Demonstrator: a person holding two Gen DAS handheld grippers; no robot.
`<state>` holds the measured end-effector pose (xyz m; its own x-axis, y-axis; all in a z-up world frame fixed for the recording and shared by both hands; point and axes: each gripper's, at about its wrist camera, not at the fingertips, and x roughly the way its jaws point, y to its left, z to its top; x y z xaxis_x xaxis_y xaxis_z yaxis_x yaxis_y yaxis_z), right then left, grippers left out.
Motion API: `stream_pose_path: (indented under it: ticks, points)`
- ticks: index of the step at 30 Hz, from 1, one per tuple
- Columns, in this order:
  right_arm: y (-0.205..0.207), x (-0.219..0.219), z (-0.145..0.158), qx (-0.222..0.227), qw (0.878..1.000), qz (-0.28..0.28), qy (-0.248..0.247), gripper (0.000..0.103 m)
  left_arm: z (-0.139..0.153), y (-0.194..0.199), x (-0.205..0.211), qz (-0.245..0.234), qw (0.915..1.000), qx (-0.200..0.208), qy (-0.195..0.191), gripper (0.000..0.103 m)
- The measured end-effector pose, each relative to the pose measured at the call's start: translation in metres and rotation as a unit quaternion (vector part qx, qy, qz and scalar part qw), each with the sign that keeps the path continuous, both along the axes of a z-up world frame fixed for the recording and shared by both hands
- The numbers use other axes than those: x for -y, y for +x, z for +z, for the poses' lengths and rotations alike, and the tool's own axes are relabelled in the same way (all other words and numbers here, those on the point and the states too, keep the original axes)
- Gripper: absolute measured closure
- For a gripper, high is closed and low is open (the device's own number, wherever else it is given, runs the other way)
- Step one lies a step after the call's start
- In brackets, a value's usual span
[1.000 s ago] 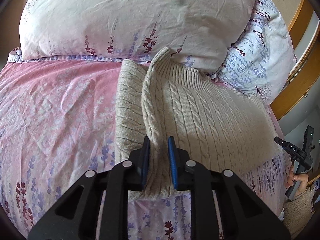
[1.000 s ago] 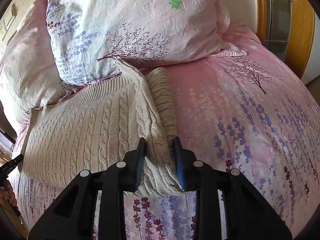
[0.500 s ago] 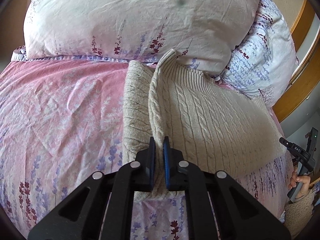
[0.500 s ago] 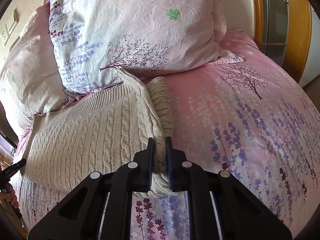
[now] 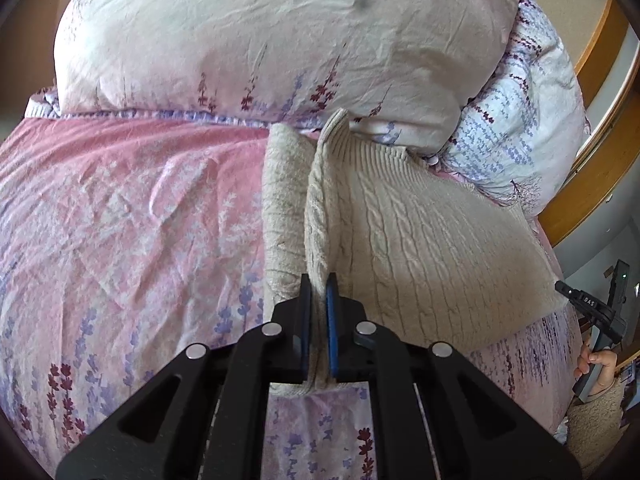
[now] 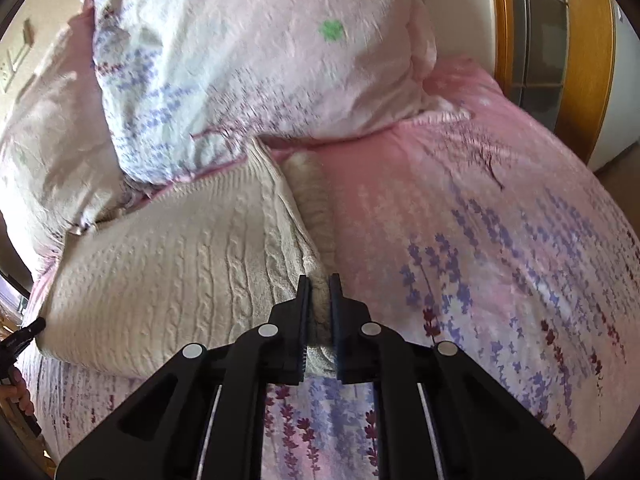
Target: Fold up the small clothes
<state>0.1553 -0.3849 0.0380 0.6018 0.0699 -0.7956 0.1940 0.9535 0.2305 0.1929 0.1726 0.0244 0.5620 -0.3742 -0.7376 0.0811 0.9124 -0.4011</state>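
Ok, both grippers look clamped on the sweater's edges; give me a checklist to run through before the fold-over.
1. Left gripper shut on the sweater: ok, a raised edge is pinched between its pads.
2. Right gripper shut on the sweater's other edge: ok.
3. How many layers each grip holds: cannot tell.
4. Sweater's far hem clear of the pillows: not ok, its corner touches them.
5. Bedspread not caught in either grip: ok.
6. Sweater's middle lying flat: ok, cable panel looks smooth.
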Motion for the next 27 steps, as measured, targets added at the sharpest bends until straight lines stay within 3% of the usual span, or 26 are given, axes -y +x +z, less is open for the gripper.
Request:
stream_pose_path:
  ticks: [4,6,8,10,13,16,19,24,27]
  points:
    - [0.000,-0.004,-0.003,-0.001,1.000,-0.007,-0.014,0.092,-0.005,0.000,-0.001,0.005,0.9998,0.000,-0.018,0.093]
    - [0.003,-0.006,0.000,-0.008,1.000,-0.008,-0.023,0.086,-0.002,-0.002,-0.004,0.007,0.9997,0.004,-0.024,0.091]
    - [0.003,-0.005,0.005,-0.008,0.999,-0.016,-0.030,0.073,0.002,-0.006,-0.011,0.014,0.9991,0.008,-0.039,0.085]
    - [0.001,-0.007,0.014,0.008,0.999,-0.026,-0.041,0.069,0.006,-0.008,-0.021,0.029,0.9980,0.015,-0.055,0.067]
    - [0.002,-0.020,0.030,0.037,0.998,-0.020,-0.052,0.054,0.009,-0.004,-0.030,0.045,0.9964,0.010,-0.071,0.060]
    - [0.011,-0.049,0.041,0.053,0.997,0.028,-0.055,0.041,0.006,0.007,-0.032,0.052,0.9946,-0.006,-0.089,0.052]
    - [0.026,-0.089,0.039,0.045,0.993,0.081,-0.068,0.039,0.001,0.019,-0.025,0.051,0.9917,-0.022,-0.116,0.047]
    - [0.048,-0.136,0.019,0.026,0.988,0.119,-0.095,0.037,-0.002,0.035,-0.010,0.054,0.9939,-0.031,-0.091,0.044]
    - [0.053,-0.146,0.008,0.018,0.988,0.123,-0.095,0.037,-0.004,0.039,-0.010,0.054,0.9931,-0.036,-0.097,0.043]
